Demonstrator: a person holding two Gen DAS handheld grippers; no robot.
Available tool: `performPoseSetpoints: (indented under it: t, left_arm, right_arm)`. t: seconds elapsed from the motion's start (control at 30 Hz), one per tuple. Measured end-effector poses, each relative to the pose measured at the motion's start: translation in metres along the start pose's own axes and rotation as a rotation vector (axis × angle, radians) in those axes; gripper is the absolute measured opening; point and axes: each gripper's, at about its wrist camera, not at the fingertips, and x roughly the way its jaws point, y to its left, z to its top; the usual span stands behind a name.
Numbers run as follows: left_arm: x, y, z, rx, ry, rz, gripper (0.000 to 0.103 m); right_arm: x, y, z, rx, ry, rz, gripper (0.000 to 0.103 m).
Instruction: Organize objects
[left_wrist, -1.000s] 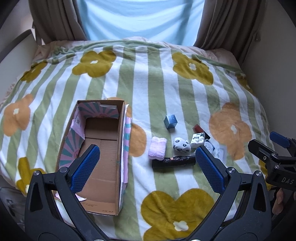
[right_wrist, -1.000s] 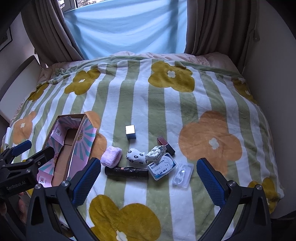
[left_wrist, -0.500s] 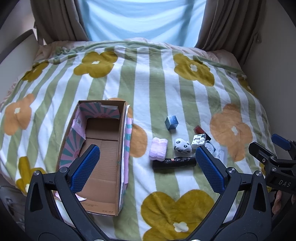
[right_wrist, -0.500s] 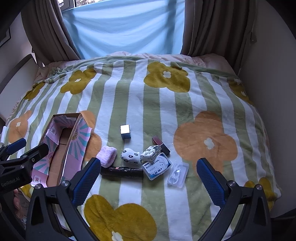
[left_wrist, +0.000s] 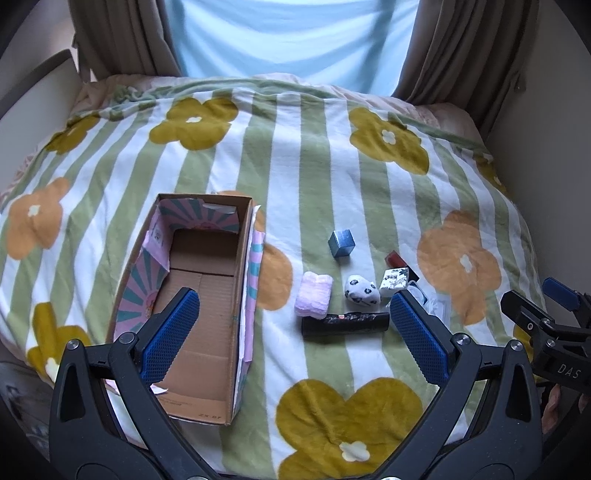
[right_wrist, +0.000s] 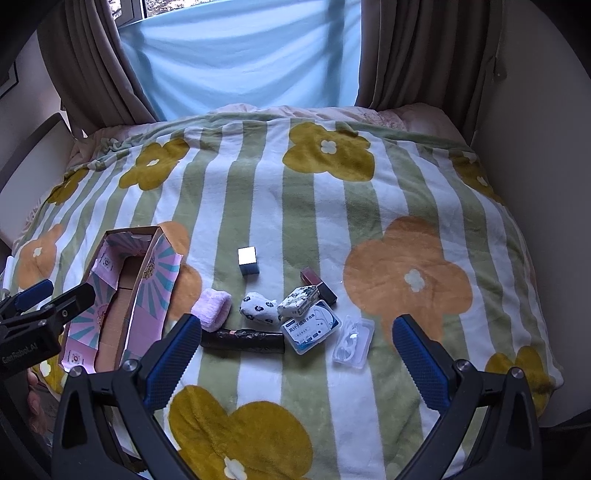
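An open cardboard box (left_wrist: 207, 415) with pink patterned flaps lies on the striped flower blanket; it also shows in the right wrist view (right_wrist: 114, 332). Right of it lie small objects: a metallic cube (left_wrist: 341, 242), a pink rolled cloth (left_wrist: 313, 294), a spotted white pouch (left_wrist: 361, 291), a black tube (left_wrist: 345, 323), a patterned white packet (right_wrist: 298, 301), a dark red case (right_wrist: 319, 282), a floss box (right_wrist: 310, 326) and a clear plastic case (right_wrist: 352, 343). My left gripper (left_wrist: 293, 332) is open and empty above the near bed. My right gripper (right_wrist: 295, 350) is open and empty.
The blanket (right_wrist: 295, 192) covers a bed with walls on both sides. Curtains and a blue-covered window (right_wrist: 240, 62) stand at the far end. The right gripper's side shows in the left wrist view (left_wrist: 550, 332).
Both grippers have drifted slightly back and up. The objects and the box have not moved.
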Motion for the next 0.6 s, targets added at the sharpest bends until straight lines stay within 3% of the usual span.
performPoseSetpoints:
  t: [0.6]
  left_arm:
    - [-0.001, -0.0087, -0.0008, -0.006, -0.011, 0.018, 0.102]
  right_arm:
    - [-0.0023, -0.0043, -0.0029, 0.002, -0.007, -0.001, 0.103]
